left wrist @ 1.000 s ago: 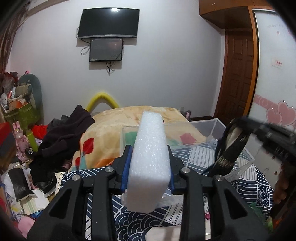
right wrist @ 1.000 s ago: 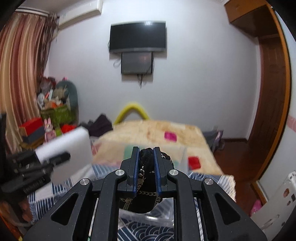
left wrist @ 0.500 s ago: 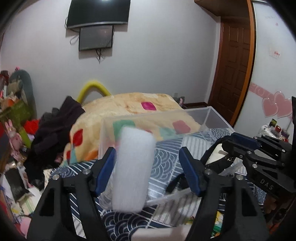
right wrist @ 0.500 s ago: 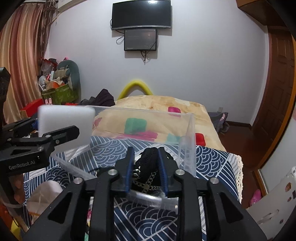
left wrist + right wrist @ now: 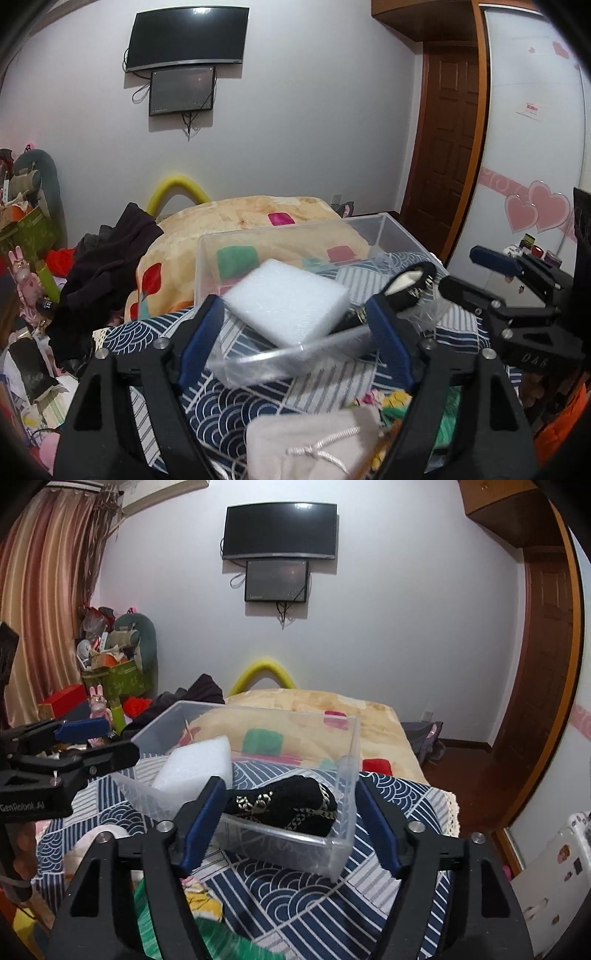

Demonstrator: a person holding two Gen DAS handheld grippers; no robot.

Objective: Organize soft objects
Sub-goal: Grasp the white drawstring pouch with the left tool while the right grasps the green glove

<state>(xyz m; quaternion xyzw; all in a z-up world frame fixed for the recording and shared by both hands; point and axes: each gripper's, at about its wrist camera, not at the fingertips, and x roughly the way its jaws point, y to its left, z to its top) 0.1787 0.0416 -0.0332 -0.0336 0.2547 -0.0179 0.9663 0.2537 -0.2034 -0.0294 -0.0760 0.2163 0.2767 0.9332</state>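
A clear plastic bin (image 5: 347,775) stands on the blue wave-pattern cloth (image 5: 295,897). A white foam block (image 5: 286,306) lies tilted inside its left part; it also shows in the right wrist view (image 5: 195,764). A black soft item with gold trim (image 5: 284,806) lies inside the bin's right part, also in the left wrist view (image 5: 406,288). My left gripper (image 5: 295,339) is open and empty just in front of the bin. My right gripper (image 5: 288,819) is open and empty over the bin's near wall.
A white drawstring pouch (image 5: 314,443) and colourful soft items (image 5: 199,904) lie on the cloth near me. A bed with a yellow blanket (image 5: 314,709) lies behind the bin, dark clothes (image 5: 107,258) at its left. A wooden door (image 5: 443,147) is at the right.
Both grippers opened. The foam block dropped from my left gripper into the bin, and the black item dropped from my right gripper into the bin. Both grippers pulled back slightly.
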